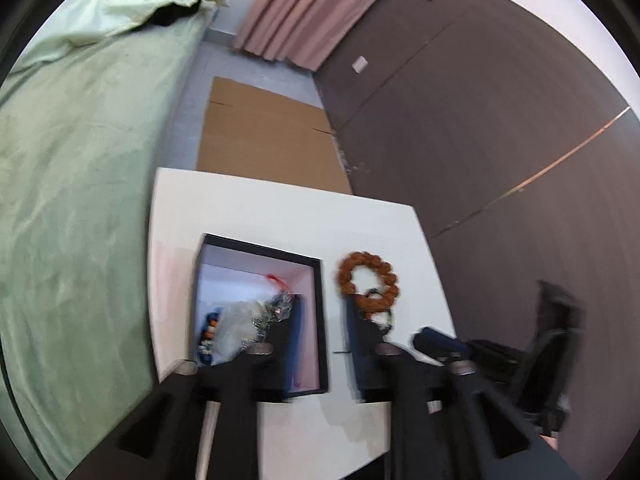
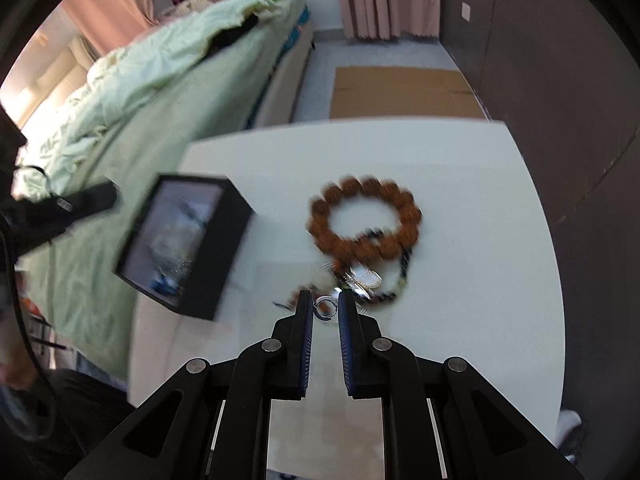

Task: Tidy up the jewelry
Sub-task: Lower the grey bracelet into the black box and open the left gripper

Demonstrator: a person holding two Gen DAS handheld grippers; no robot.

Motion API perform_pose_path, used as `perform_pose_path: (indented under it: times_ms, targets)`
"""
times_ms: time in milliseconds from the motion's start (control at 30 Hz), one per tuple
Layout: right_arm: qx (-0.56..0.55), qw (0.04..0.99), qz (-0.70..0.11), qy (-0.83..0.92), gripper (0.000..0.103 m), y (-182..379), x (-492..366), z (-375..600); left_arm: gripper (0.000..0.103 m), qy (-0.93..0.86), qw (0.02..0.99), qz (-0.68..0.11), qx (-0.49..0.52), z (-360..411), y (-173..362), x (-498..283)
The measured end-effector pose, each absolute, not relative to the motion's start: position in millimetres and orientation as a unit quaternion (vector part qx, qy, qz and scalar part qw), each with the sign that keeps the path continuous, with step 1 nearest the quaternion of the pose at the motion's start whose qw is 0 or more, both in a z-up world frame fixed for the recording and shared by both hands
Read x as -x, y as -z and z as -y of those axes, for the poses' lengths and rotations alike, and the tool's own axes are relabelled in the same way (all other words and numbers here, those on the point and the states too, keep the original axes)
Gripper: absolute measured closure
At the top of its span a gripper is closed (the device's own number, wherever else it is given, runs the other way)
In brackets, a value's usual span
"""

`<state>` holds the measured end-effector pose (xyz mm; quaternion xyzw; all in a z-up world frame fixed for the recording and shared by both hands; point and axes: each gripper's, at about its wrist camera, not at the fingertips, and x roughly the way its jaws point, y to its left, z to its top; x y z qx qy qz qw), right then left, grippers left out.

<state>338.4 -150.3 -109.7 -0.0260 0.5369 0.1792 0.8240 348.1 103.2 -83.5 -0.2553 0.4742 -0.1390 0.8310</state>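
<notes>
A black open box (image 1: 320, 320) (image 2: 224, 236) stands on the white table (image 1: 280, 216) (image 2: 460, 184) and holds a clear bag (image 1: 240, 328) and blue-orange beads (image 1: 208, 332). A brown bead bracelet (image 1: 368, 280) (image 2: 364, 216) lies to the right of the box on a heap of smaller jewelry (image 2: 364, 280). My left gripper (image 1: 324, 320) is open, one finger over the box, the other beside the bracelet. My right gripper (image 2: 326, 304) is open with its tips either side of a small silver ring (image 2: 325, 307) lying on the table.
A bed with green bedding (image 1: 80, 160) (image 2: 140, 100) runs along the table's left side. Flat cardboard (image 1: 264, 136) (image 2: 404, 92) lies on the floor beyond the table. A dark wall (image 1: 500, 120) is to the right, pink curtains (image 1: 304, 8) at the back.
</notes>
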Motion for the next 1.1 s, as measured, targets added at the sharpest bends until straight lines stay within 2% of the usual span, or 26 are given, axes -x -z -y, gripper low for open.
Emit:
perform_pose_path:
  times_ms: [33,67,267,600,733,767,800,867,1100]
  targets:
    - [0.024,0.826,-0.532,-0.184,0.089,104,-338,147,0.035,0.135,0.835,-0.467,0.257,-106,81,-346]
    - [0.020,0.828,-0.526,-0.191,0.089,98,-337,142,0.026,0.135,0.838,-0.460,0.262,-109,78,-344]
    - [-0.002,0.831,-0.507,-0.229,0.089,77,-342,104,0.026,0.116,0.848,-0.438,0.274,-130,67,-336]
    - [-0.027,0.818,-0.505,-0.273,0.089,85,-347,43,0.024,0.074,0.848,-0.435,0.292,-173,71,-323]
    - [-0.050,0.809,-0.508,-0.291,0.088,90,-351,32,0.015,0.063,0.850,-0.432,0.296,-181,70,-319]
    - [-0.066,0.803,-0.511,-0.298,0.085,92,-353,32,0.013,0.063,0.850,-0.431,0.296,-182,70,-319]
    - [-0.076,0.797,-0.517,-0.304,0.068,95,-354,32,0.013,0.062,0.850,-0.431,0.296,-182,70,-320]
    - [-0.091,0.791,-0.523,-0.305,0.046,98,-354,34,0.013,0.061,0.850,-0.431,0.295,-182,71,-320]
    - [-0.118,0.817,-0.496,-0.269,0.044,86,-340,81,0.010,0.074,0.853,-0.439,0.274,-166,71,-321]
